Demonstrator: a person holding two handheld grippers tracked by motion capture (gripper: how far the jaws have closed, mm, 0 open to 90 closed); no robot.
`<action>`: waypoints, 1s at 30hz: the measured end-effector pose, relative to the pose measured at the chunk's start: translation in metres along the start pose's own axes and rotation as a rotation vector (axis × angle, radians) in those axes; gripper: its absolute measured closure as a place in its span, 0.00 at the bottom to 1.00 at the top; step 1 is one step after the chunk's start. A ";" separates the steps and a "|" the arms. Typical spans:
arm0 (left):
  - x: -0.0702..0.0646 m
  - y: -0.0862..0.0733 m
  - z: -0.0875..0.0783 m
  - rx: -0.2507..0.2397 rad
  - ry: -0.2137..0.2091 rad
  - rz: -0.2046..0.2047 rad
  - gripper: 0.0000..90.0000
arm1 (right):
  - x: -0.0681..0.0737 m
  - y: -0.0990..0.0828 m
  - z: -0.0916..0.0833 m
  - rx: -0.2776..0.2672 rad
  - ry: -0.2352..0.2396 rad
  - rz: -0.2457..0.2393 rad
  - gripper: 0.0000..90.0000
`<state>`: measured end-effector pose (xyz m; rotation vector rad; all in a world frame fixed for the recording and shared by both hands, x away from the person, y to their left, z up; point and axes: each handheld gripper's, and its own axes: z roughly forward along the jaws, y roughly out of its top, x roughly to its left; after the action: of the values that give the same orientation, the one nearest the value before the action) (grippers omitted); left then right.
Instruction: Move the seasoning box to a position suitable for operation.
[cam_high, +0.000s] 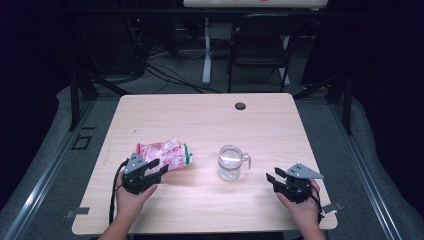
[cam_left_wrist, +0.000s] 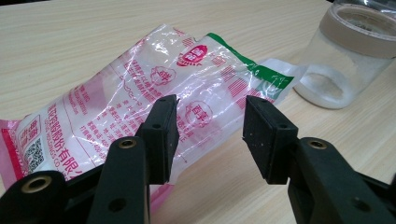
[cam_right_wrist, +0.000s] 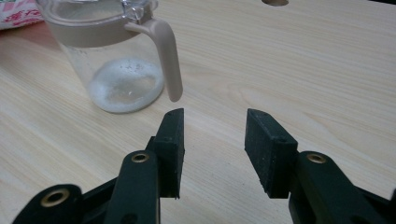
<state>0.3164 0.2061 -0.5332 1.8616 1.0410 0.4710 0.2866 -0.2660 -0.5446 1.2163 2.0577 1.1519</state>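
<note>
I take the glass jar (cam_high: 230, 162) as my landmark: a clear, round container with a beige band at the rim, a curved beige handle and a thin layer of white powder on its bottom, standing upright on the pale wood-grain tabletop (cam_high: 210, 120). Left of the jar lies a crinkled, glossy plastic bag (cam_high: 164, 153), pink and white print with a green end strip pointing at the jar. My left gripper (cam_high: 156, 167) sits at the bag's near edge, matte black jaws spread, nothing pinched. My right gripper (cam_high: 272, 175) rests right of the jar, near its handle, jaws spread and empty.
</note>
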 end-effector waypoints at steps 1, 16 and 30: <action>0.000 0.000 0.000 0.000 0.000 0.000 0.61 | 0.000 0.000 0.000 0.000 0.000 0.000 0.64; -0.001 -0.012 -0.022 0.009 0.045 0.024 0.62 | 0.025 0.017 0.025 0.001 0.051 -0.070 0.65; 0.008 -0.026 -0.042 -0.005 0.113 -0.029 0.62 | 0.026 0.026 0.060 0.059 0.034 -0.072 0.66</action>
<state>0.2806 0.2402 -0.5351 1.8301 1.1391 0.5662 0.3302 -0.2117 -0.5542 1.1474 2.1561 1.0927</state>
